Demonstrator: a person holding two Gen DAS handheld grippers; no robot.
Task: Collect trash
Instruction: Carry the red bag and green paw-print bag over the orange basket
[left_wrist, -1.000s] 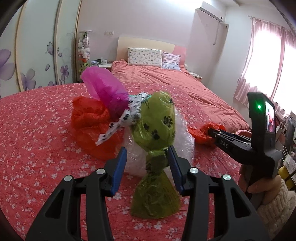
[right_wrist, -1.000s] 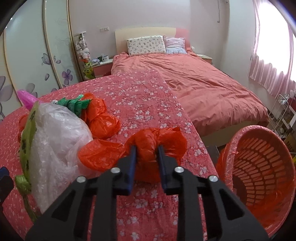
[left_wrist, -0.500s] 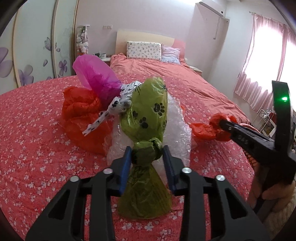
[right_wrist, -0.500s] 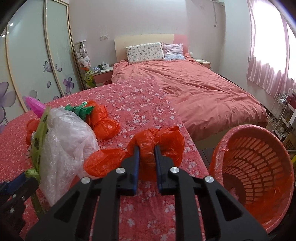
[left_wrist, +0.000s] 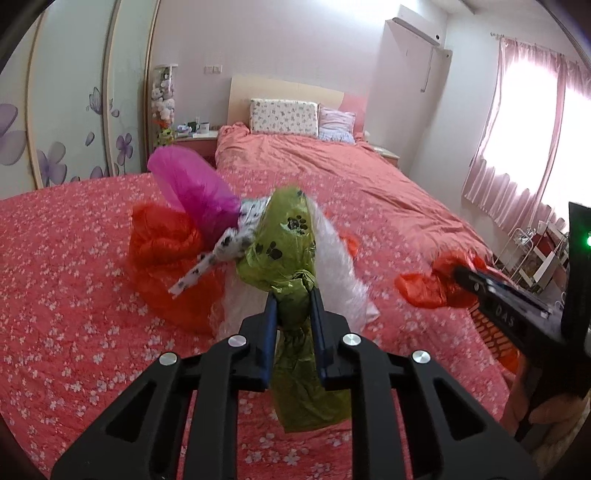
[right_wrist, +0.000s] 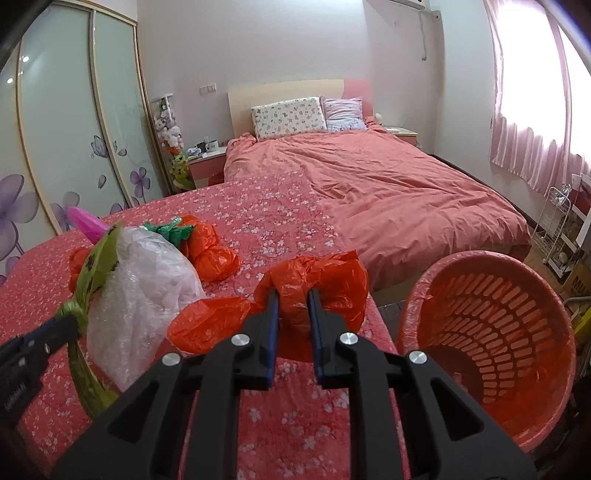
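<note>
Over the flowered red cover, my left gripper is closed tight on the knotted neck of the green paw-print bag. My right gripper pinches the orange bag, lifted off the cover, just beside the orange basket.

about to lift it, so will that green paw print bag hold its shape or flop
Likely floppy: the green paw print bag is thin crinkled film, pinched at its knot by the left gripper. Probably light, since its tail hangs limp. It may drag the bubble wrap beside it.
</note>
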